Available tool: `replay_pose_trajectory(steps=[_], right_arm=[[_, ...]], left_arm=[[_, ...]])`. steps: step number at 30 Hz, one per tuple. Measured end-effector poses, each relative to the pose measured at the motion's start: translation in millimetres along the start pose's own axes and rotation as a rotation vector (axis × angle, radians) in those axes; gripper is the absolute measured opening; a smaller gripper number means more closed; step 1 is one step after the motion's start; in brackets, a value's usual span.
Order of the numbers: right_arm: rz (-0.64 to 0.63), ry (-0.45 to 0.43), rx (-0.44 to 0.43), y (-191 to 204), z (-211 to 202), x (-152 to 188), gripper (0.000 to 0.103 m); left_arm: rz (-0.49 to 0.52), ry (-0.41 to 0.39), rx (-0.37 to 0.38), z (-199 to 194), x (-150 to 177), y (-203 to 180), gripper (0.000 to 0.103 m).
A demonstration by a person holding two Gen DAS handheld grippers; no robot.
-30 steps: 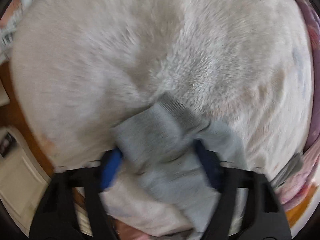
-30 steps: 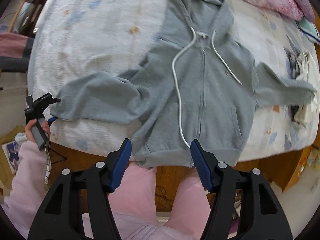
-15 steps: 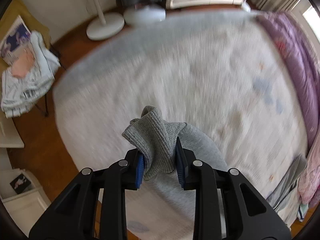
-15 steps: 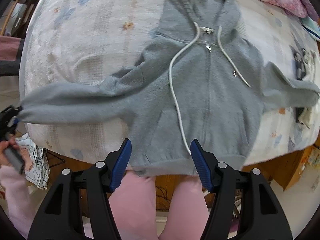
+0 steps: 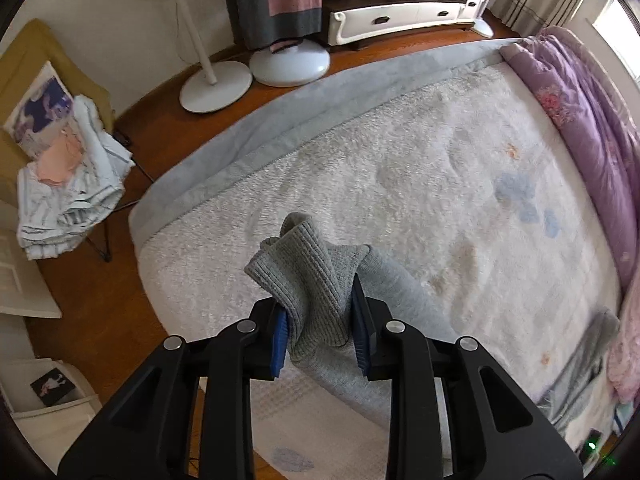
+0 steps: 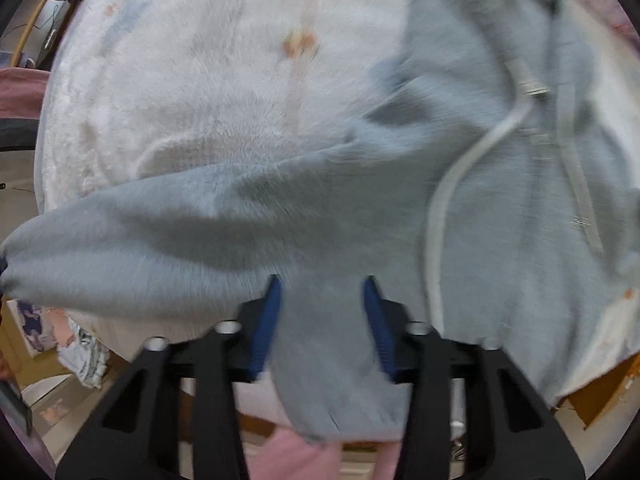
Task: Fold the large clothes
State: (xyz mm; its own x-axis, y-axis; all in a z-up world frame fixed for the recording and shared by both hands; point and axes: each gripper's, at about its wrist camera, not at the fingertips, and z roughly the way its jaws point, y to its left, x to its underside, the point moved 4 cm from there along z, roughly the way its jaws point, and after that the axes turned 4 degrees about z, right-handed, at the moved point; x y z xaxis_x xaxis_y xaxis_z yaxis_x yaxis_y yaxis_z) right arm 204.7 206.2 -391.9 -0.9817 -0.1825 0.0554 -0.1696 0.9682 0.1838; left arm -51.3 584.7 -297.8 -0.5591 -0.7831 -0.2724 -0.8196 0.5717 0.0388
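A grey zip hoodie [image 6: 500, 208] with white drawstrings lies front up on the bed's white fleece blanket [image 6: 208, 92]. My left gripper [image 5: 320, 316] is shut on the ribbed cuff of the hoodie's sleeve [image 5: 304, 276] and holds it up above the blanket [image 5: 420, 184]. The sleeve [image 6: 132, 248] stretches out to the left in the right wrist view. My right gripper [image 6: 322, 320] is open, low over the hoodie's lower left side, with cloth showing between its blue pads [image 6: 266, 324]. I cannot tell whether it touches the cloth.
A purple quilt [image 5: 592, 128] lies along the bed's right side. Beside the bed are two white fan stands [image 5: 216, 84], a chair with stacked laundry [image 5: 68, 184], a white TV cabinet [image 5: 404, 16] and wooden floor [image 5: 92, 288]. The person's pink-clad legs [image 6: 304, 456] are at the bed's edge.
My left gripper has shut on the sleeve cuff and lifted it, pulling the sleeve out to the left. My right gripper has dropped much closer to the hoodie and stays open.
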Motion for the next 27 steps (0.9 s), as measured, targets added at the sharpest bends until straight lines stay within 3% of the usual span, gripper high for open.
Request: replay_pose_trajectory(steps=[1,2,4,5,9,13,18,22,27], right_arm=[[0.024,0.049,0.04,-2.7,25.1,-7.8,0.006],[0.056,0.079,0.028,-5.0,38.3,-10.5,0.003],[0.153,0.163,-0.045,-13.0,75.2,-13.4,0.001],[0.175,0.158,-0.06,-16.4,82.6,-15.6,0.001],[0.283,0.19,-0.163,-30.6,85.7,-22.4,0.0],[0.333,0.222,-0.273,-43.6,89.4,-28.4,0.0],[0.351,0.205,-0.27,-41.1,87.3,-36.0,0.0],[0.427,0.199,-0.348,-48.2,89.3,-39.2,0.0],[0.431,0.2,-0.399,-50.2,89.6,-48.8,0.0]], left_arm=[[0.001,-0.002,-0.007,-0.8,0.9,-2.2,0.027],[0.007,-0.001,-0.016,-5.3,-0.8,-6.3,0.027],[0.018,-0.014,-0.007,-16.6,-0.4,-15.4,0.027],[0.023,-0.021,0.012,-21.8,1.8,-20.4,0.027],[0.096,-0.078,-0.016,-58.7,11.3,-60.5,0.027],[0.248,-0.126,-0.058,-96.7,27.3,-124.1,0.027],[0.409,-0.182,0.006,-137.4,56.7,-202.9,0.027],[0.533,-0.237,0.076,-167.9,89.7,-268.8,0.027],[0.673,-0.259,0.166,-193.0,144.2,-345.4,0.027]])
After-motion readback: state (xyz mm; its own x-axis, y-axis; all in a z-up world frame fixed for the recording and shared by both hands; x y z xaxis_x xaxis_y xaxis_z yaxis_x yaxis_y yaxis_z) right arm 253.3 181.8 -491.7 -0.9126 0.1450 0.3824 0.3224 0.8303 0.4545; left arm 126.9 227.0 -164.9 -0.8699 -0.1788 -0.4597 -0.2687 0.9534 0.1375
